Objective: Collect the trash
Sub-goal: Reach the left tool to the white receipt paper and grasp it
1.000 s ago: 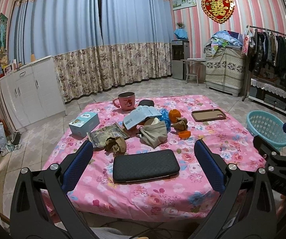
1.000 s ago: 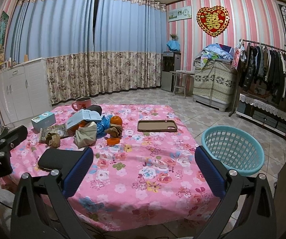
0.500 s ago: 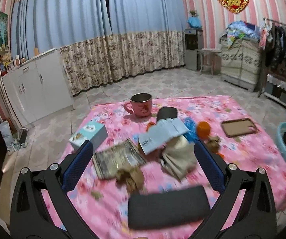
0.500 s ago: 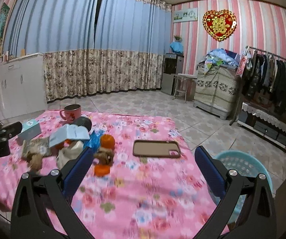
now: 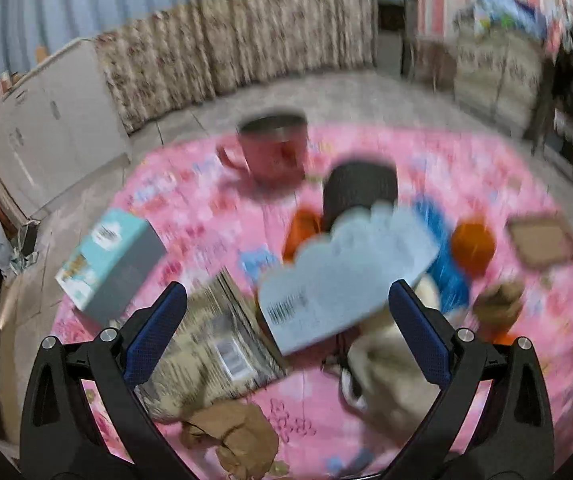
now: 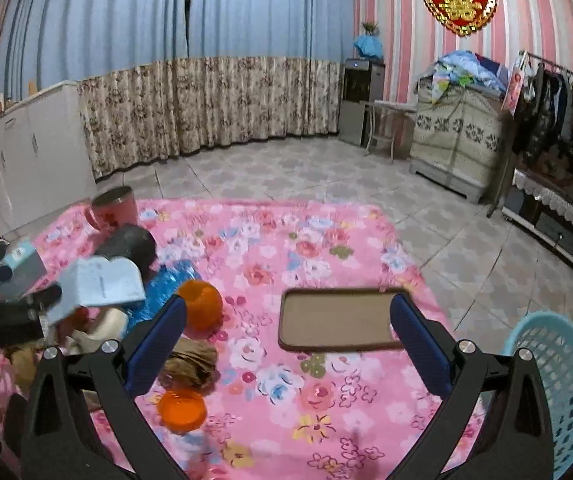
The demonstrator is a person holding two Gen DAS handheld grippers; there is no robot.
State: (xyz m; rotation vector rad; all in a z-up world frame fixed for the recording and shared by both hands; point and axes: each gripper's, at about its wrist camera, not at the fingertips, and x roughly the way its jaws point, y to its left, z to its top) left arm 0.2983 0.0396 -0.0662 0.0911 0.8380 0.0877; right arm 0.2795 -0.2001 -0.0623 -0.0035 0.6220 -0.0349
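Both grippers hang spread and empty above the pink floral cloth (image 6: 286, 248).
Left gripper (image 5: 286, 328) faces crumpled brown paper (image 5: 230, 436); right gripper (image 6: 286, 336) is beside the basket (image 6: 558, 380).

Left wrist view looks down close over table (image 5: 206, 216) clutter, blurred. Right wrist view faces across table (image 6: 286, 240) toward curtains. Both share mug (image 5: 274, 152) (image 6: 114, 208), booklet (image 5: 342, 272) (image 6: 98, 280).

Low table under a pink floral cloth (image 6: 306, 248). Landmark: brown phone case (image 6: 338, 320), lying flat toward the cloth's right edge. Left of it: orange (image 6: 200, 310), crumpled brown paper (image 6: 190, 362), orange cap (image 6: 181, 410), blue wrapper (image 6: 166, 284), open booklet (image 6: 100, 286); farther left, at the back, pink mug (image 6: 114, 210) and teal box (image 6: 22, 266).
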